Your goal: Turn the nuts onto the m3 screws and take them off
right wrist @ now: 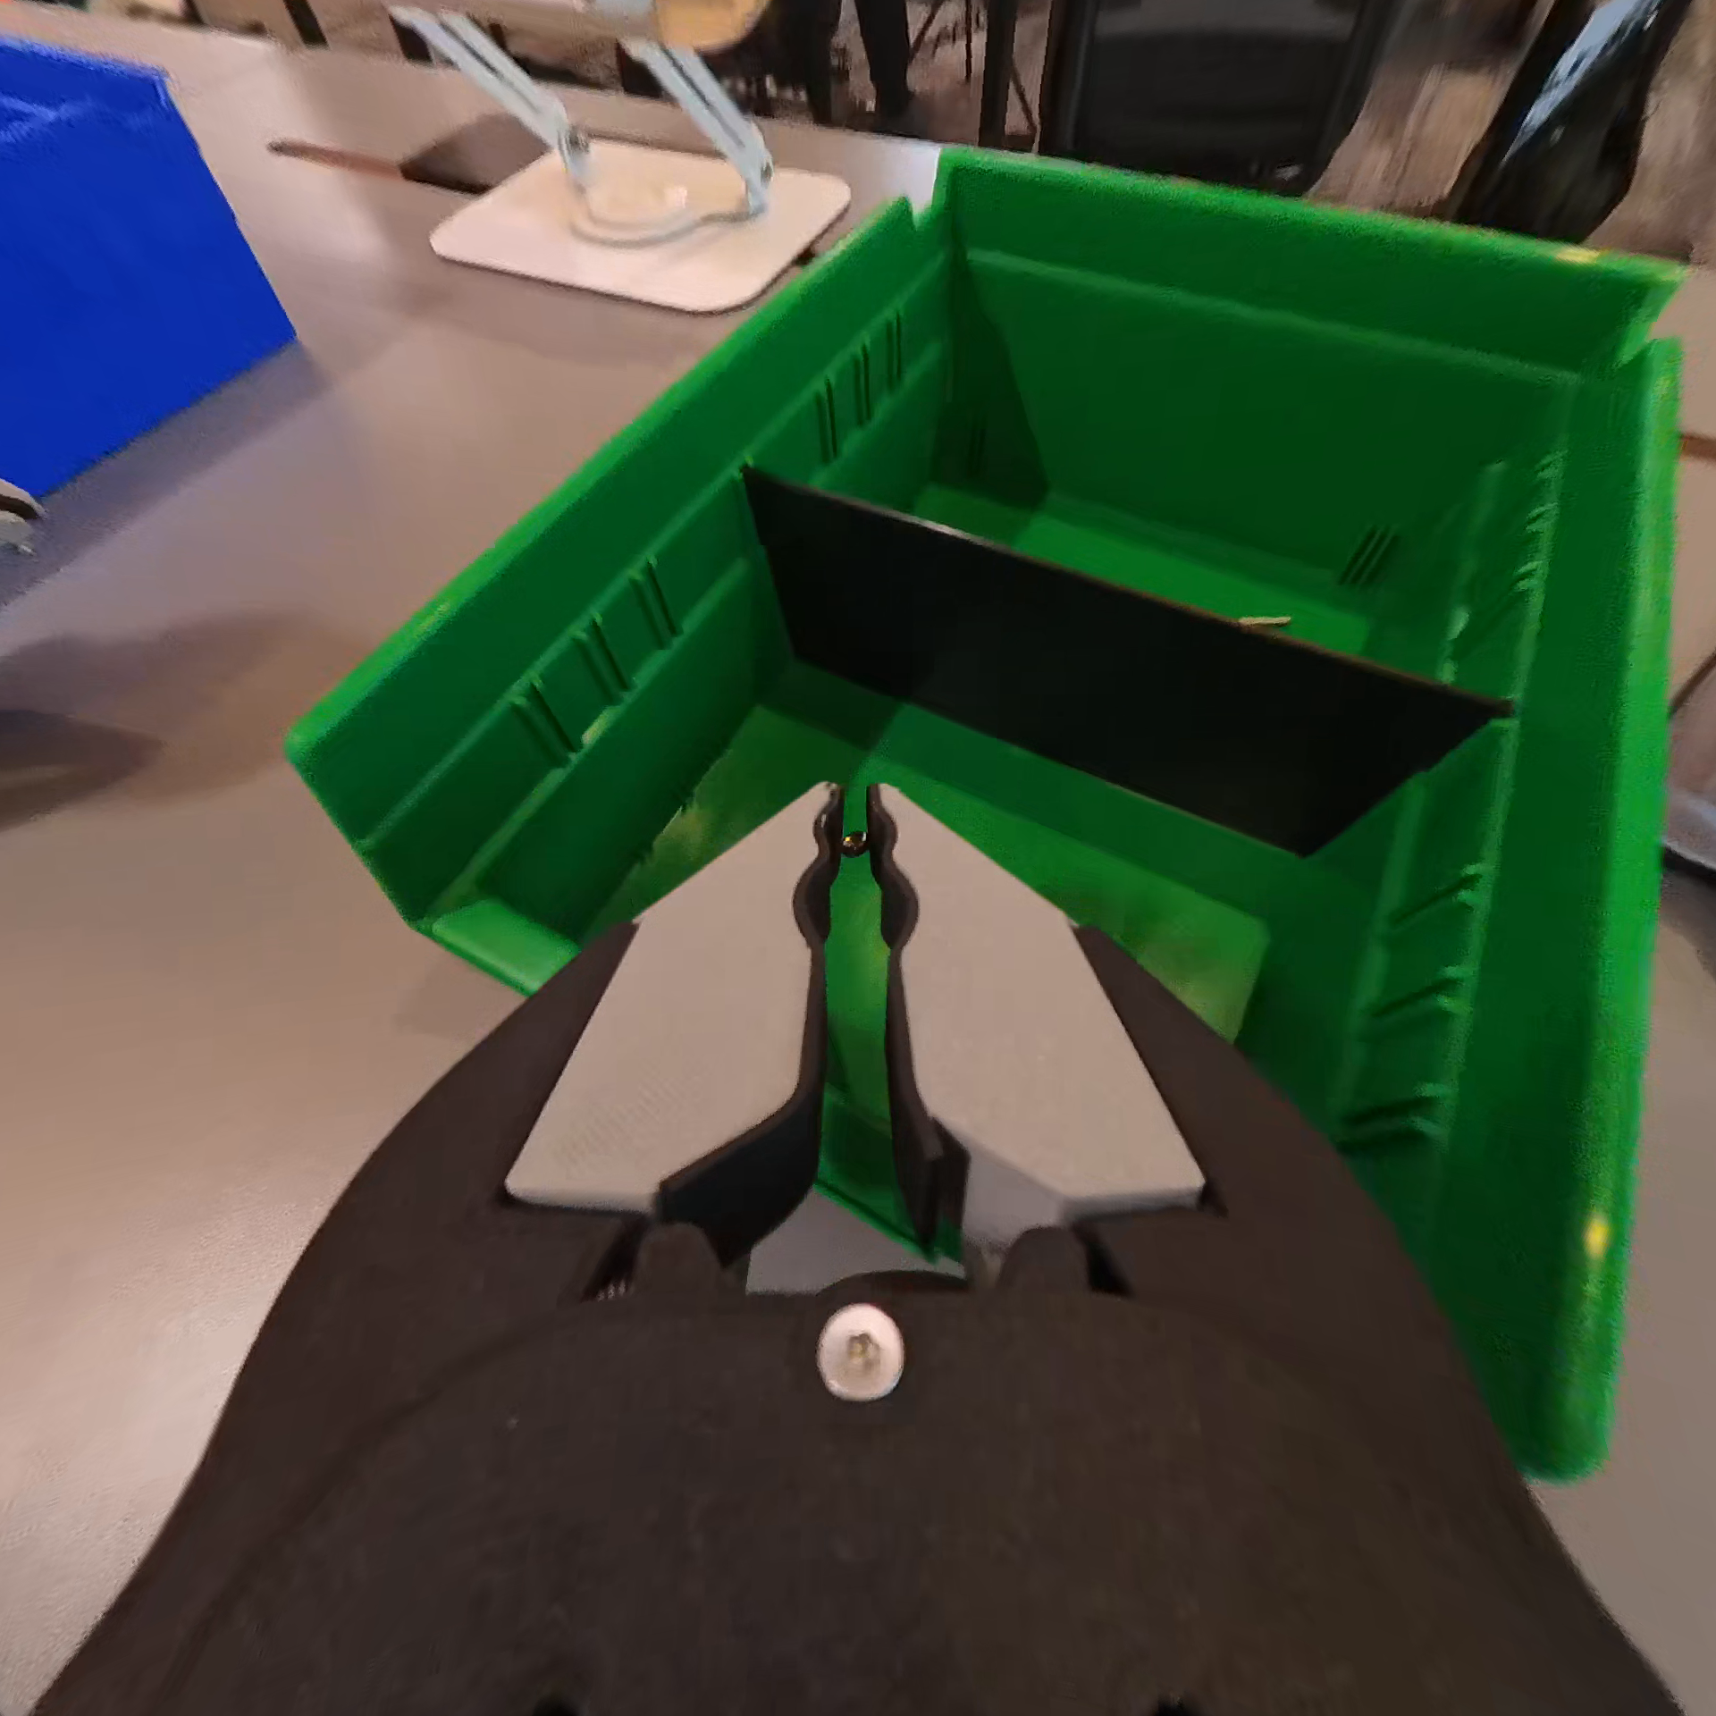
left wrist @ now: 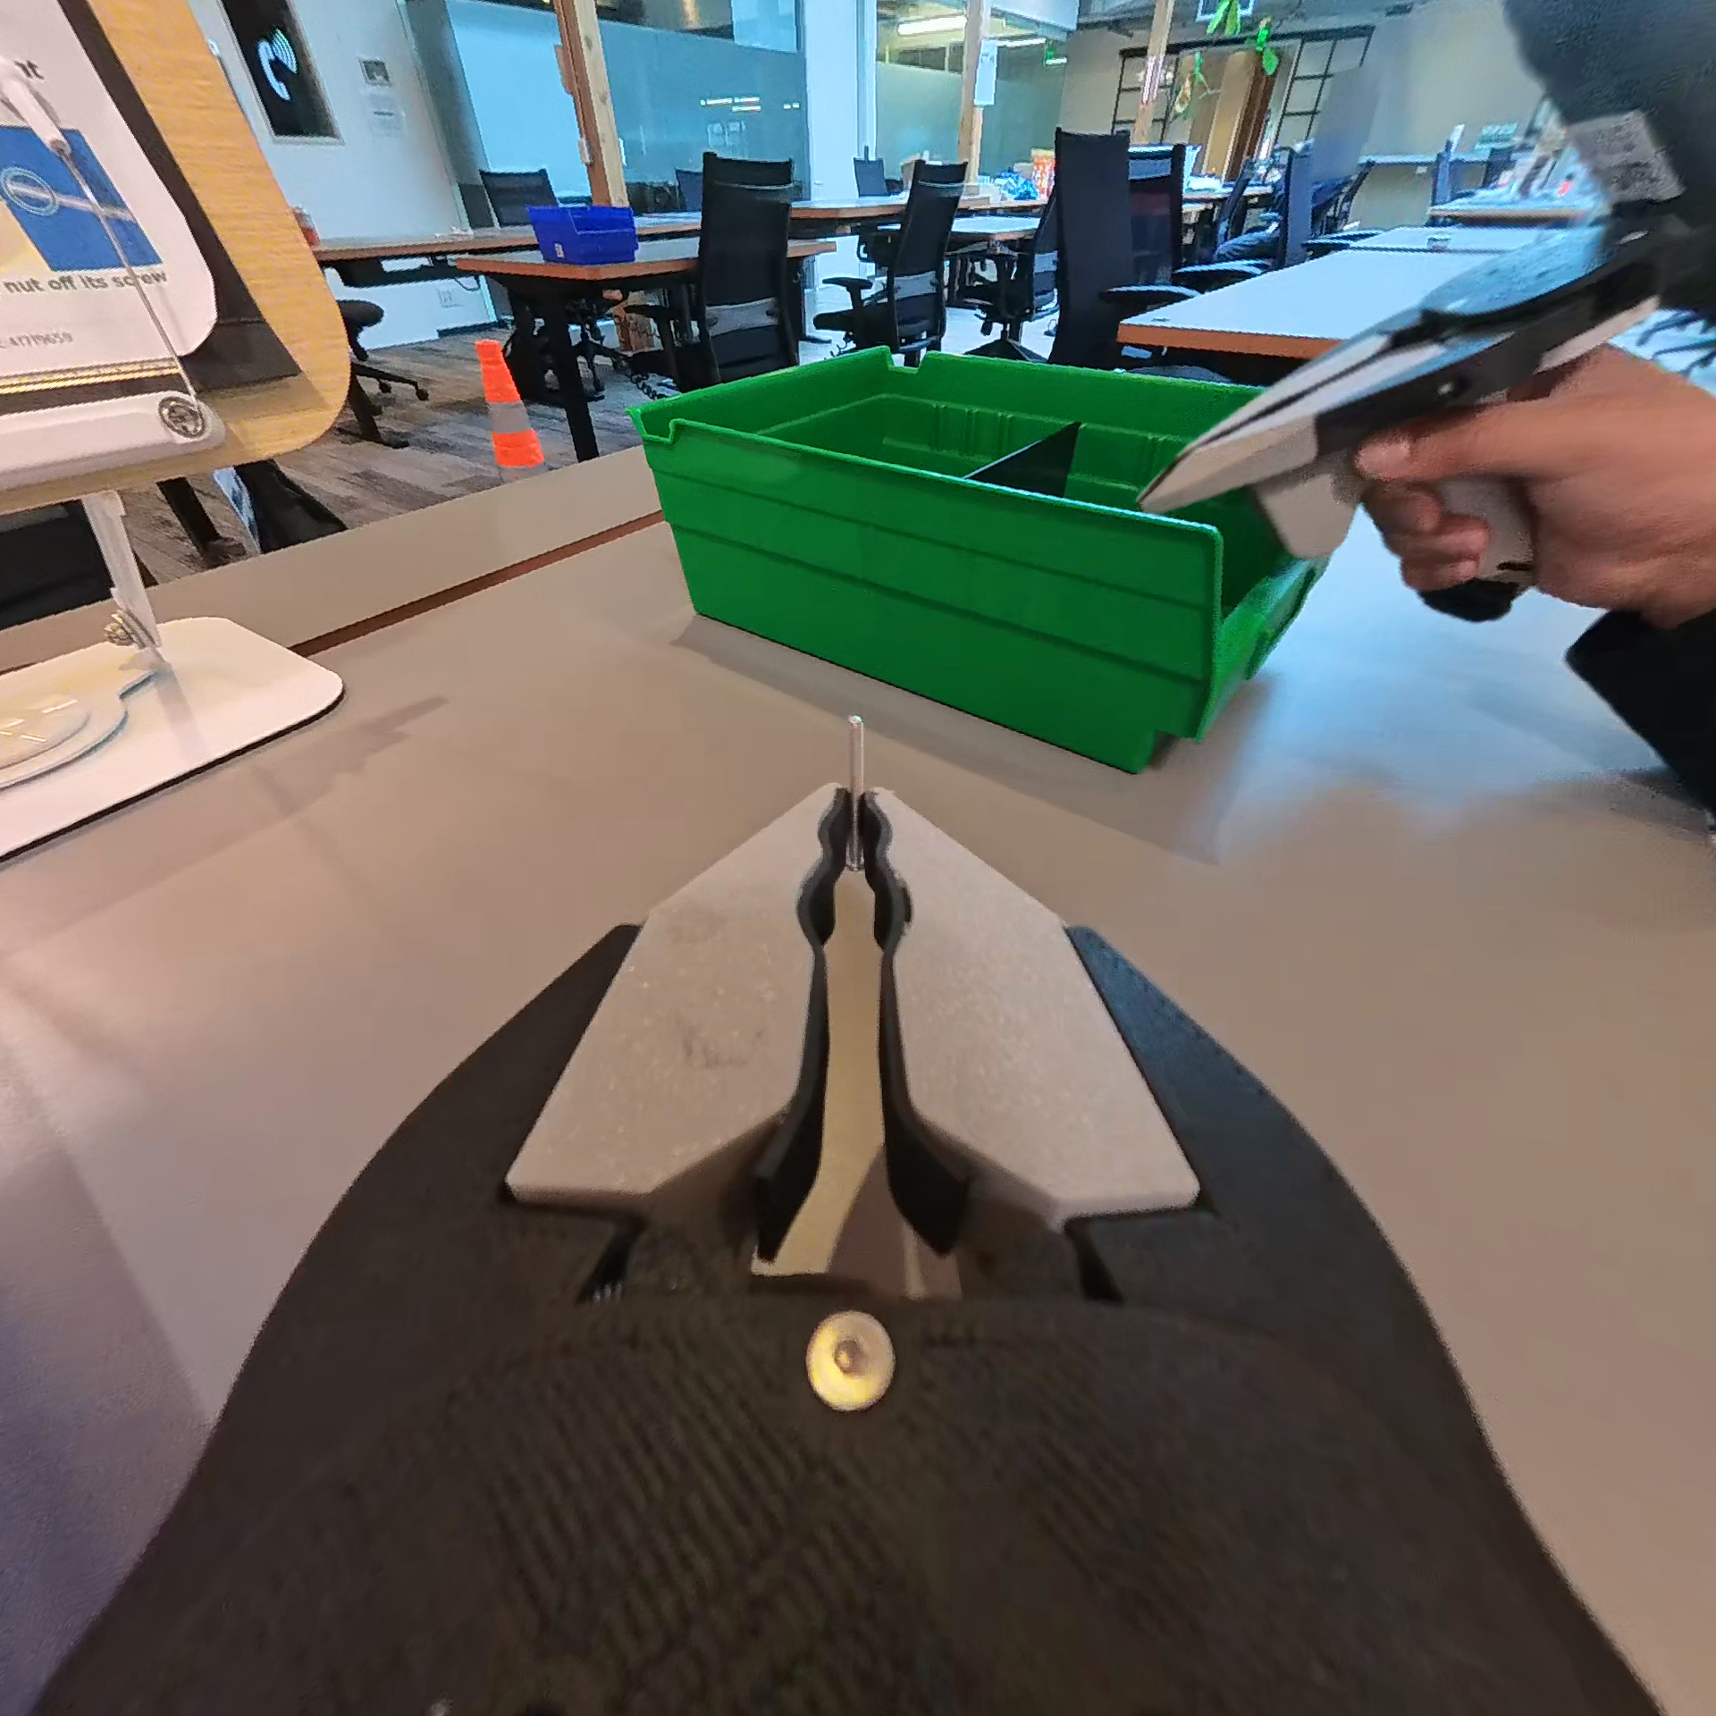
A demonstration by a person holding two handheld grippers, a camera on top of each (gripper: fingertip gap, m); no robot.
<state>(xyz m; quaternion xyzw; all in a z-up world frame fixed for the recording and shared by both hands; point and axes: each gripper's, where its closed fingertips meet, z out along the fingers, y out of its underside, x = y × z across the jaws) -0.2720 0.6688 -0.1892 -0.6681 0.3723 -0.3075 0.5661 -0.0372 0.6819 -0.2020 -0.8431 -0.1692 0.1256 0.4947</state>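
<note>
The left hand-held gripper (left wrist: 855, 817) pinches a screw (left wrist: 854, 757) upright; the right hand-held gripper (right wrist: 854, 817), clamping a nut (right wrist: 851, 841), hangs well right over the green bin (right wrist: 1300, 241).

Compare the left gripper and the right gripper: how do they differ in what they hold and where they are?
The left gripper is shut on a thin metal screw that stands upright, while the right gripper pinches a tiny nut. The left gripper is over the bare grey table; the right gripper is over the green bin, at its near compartment. Both have grey fingers with black pads.
</note>
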